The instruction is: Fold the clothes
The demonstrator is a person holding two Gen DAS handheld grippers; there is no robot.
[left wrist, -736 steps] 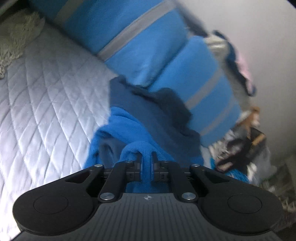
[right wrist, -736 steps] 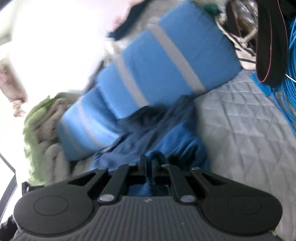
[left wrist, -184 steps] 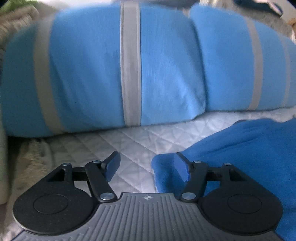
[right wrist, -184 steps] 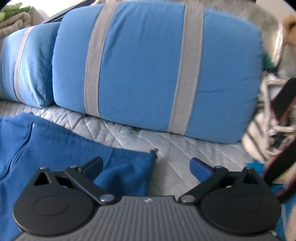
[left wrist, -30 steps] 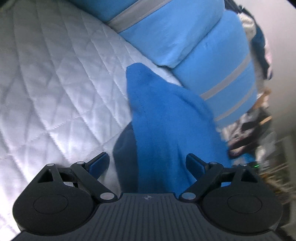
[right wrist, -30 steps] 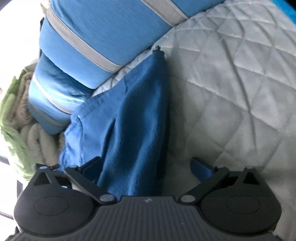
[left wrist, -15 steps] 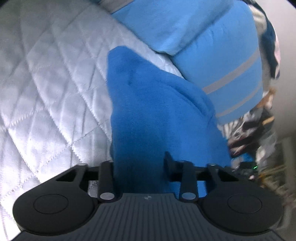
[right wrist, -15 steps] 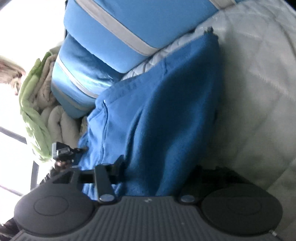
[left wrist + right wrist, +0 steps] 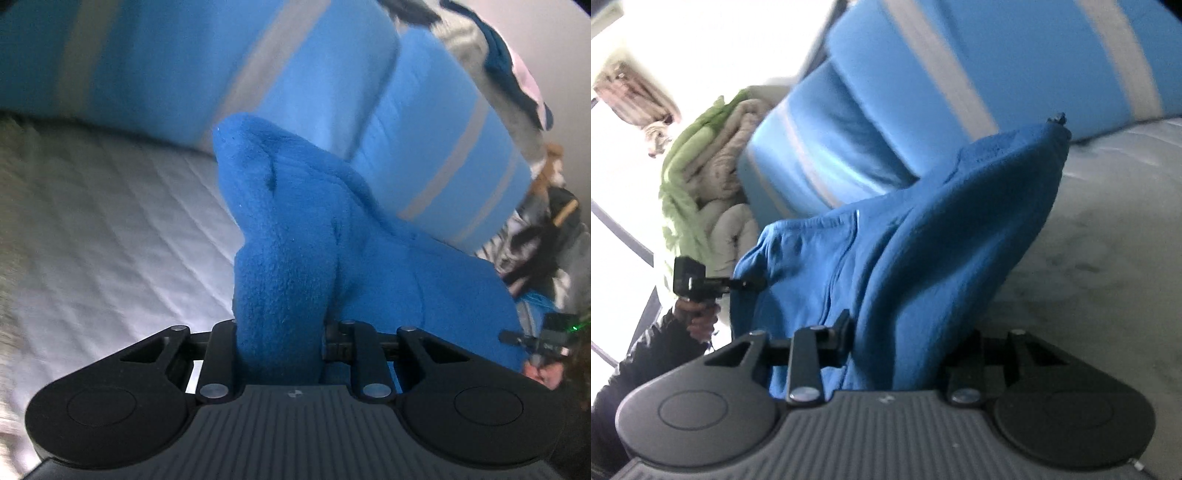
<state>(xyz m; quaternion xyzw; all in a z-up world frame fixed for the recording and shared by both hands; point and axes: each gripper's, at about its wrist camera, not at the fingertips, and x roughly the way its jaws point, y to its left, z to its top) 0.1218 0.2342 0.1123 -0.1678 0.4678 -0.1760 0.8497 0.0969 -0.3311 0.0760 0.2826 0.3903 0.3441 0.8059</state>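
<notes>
Quilt (image 9: 96, 236), pale and diamond-stitched, forms the work surface at the far left of the left wrist view, with striped blue pillows (image 9: 229, 70) banked along its far edge. Next, the left gripper (image 9: 280, 332): jaws closing on a thick bunch of the blue fleece garment (image 9: 295, 221), which rises out of them in a ridge and runs back toward the pillows. Further right, a clutter of bags and clothing (too blurred to itemise). In the right wrist view, a folded green and beige blanket (image 9: 705, 166) at left; below it a person's hand (image 9: 698, 317) holding the other tool; then the right gripper (image 9: 897, 343), jaws likewise closing, with a wide fold of the same garment between them, its far corner ending in a small dark tag near the pillows. Step in hand, by judgement: both near corners taken up, start of a fold. Next move likely calls for carrying both corners together, level and taut, to the far edge.
</notes>
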